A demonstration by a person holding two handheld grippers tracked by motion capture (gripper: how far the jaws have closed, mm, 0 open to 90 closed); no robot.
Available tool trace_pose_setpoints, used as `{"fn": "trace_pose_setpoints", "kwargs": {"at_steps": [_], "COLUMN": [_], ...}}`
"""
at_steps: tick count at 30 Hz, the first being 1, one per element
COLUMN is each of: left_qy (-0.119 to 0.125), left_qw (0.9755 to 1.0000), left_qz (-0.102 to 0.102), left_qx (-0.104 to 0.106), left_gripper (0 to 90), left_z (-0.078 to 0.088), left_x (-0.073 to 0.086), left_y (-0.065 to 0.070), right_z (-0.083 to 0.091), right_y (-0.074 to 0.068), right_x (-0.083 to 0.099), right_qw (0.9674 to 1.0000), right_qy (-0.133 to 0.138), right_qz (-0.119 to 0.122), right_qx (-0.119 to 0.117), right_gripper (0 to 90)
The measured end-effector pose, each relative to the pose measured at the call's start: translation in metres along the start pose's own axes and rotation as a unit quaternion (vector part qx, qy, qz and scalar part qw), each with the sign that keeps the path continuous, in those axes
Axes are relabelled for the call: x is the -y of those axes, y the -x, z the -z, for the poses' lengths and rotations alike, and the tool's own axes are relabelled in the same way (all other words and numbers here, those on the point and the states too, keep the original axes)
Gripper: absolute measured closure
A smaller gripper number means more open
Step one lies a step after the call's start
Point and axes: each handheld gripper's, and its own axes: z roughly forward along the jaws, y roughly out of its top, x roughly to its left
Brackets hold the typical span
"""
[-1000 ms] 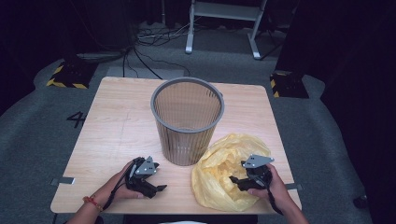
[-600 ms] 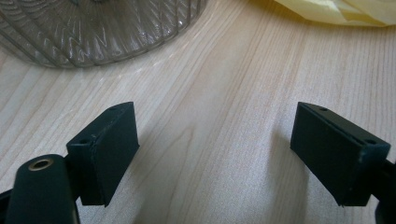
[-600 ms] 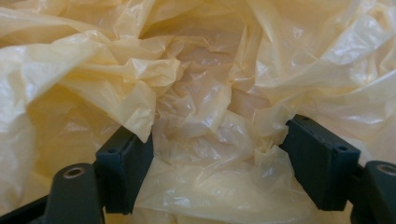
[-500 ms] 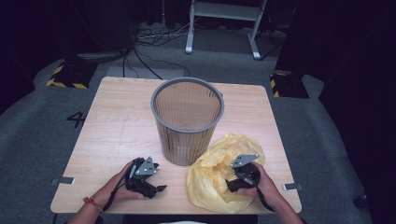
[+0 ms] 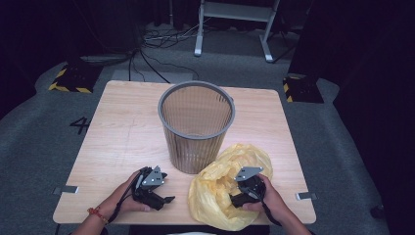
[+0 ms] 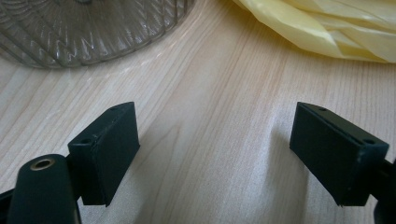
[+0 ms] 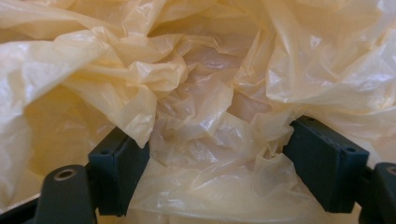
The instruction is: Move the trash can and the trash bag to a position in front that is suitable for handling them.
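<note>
A grey mesh wastebasket (image 5: 195,122) stands upright mid-table. A crumpled yellow plastic bag (image 5: 244,156) lies at its right front, touching its base. My right gripper (image 5: 235,199) points left, pushed into the bag's folds. In the right gripper view its jaws (image 7: 217,172) stand wide, having just been opening; loose bag plastic (image 7: 196,93) bulges between them without being pinched. My left gripper (image 5: 164,199) rests near the front edge, left of the bag. It is open over bare wood (image 6: 219,154), with the basket's base (image 6: 93,32) and the bag's edge (image 6: 327,28) ahead.
The wooden table (image 5: 117,132) has bare room on its left half and behind the basket. Metal clips (image 5: 65,189) sit at its front corners. On the grey floor beyond lie cables (image 5: 147,54) and a stand's legs (image 5: 235,29).
The right hand has slid left, deeper into the bag, and the bag has bunched leftward. The left hand has not moved.
</note>
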Motion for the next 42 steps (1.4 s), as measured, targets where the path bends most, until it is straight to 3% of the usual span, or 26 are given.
{"fn": "trace_pose_setpoints", "kwargs": {"at_steps": [5, 9, 15, 18, 21, 24, 28, 31, 33, 35, 40, 42], "left_qy": [-0.007, 0.009, 0.033, 0.053, 0.06, 0.074, 0.073, 0.054, 0.039, 0.034, 0.012, 0.008], "left_qw": [1.0, 0.9999, 0.9993, 0.998, 0.9976, 0.996, 0.9952, 0.9967, 0.9977, 0.998, 0.9983, 0.9986], "left_qz": [-0.003, 0.009, 0.016, 0.023, 0.019, 0.011, -0.008, -0.015, -0.033, -0.035, -0.055, -0.052], "left_qx": [-0.003, 0.005, 0.01, 0.026, 0.029, 0.048, 0.065, 0.059, 0.045, 0.04, 0.015, 0.009], "left_gripper": [18.7, 19.0, 19.1, 19.2, 19.2, 18.4, 18.6, 21.4, 26.0, 32.1, 60.2, 71.0], "left_z": [0.003, 0.007, 0.015, 0.017, 0.018, 0.019, 0.013, 0.002, -0.004, -0.006, -0.011, -0.012], "left_x": [0.0, -0.001, -0.004, -0.007, -0.009, -0.013, -0.018, -0.021, -0.023, -0.023, -0.025, -0.025], "left_y": [0.001, 0.003, 0.005, 0.009, 0.012, 0.021, 0.031, 0.036, 0.038, 0.038, 0.037, 0.035], "right_z": [-0.004, -0.007, -0.014, -0.017, -0.019, -0.024, -0.026, -0.026, -0.026, -0.026, -0.026, -0.025], "right_y": [-0.01, -0.016, -0.023, -0.025, -0.027, -0.031, -0.034, -0.034, -0.034, -0.034, -0.034, -0.034], "right_x": [-0.005, -0.01, -0.02, -0.024, -0.026, -0.031, -0.034, -0.033, -0.033, -0.033, -0.032, -0.032], "right_qw": [1.0, 1.0, 1.0, 1.0, 1.0, 1.0, 1.0, 1.0, 1.0, 1.0, 1.0, 1.0], "right_qy": [-0.001, -0.004, -0.008, -0.009, -0.008, -0.006, -0.003, -0.002, -0.002, -0.001, 0.002, 0.001], "right_qz": [0.004, -0.005, 0.002, 0.002, 0.001, -0.001, -0.003, -0.004, -0.004, -0.004, -0.003, -0.004], "right_qx": [-0.005, 0.002, -0.001, 0.0, 0.0, 0.002, 0.003, 0.003, 0.004, 0.004, 0.003, 0.001], "right_gripper": [21.0, 20.8, 19.4, 19.1, 18.8, 18.2, 17.9, 17.9, 17.9, 17.9, 17.9, 18.4]}}
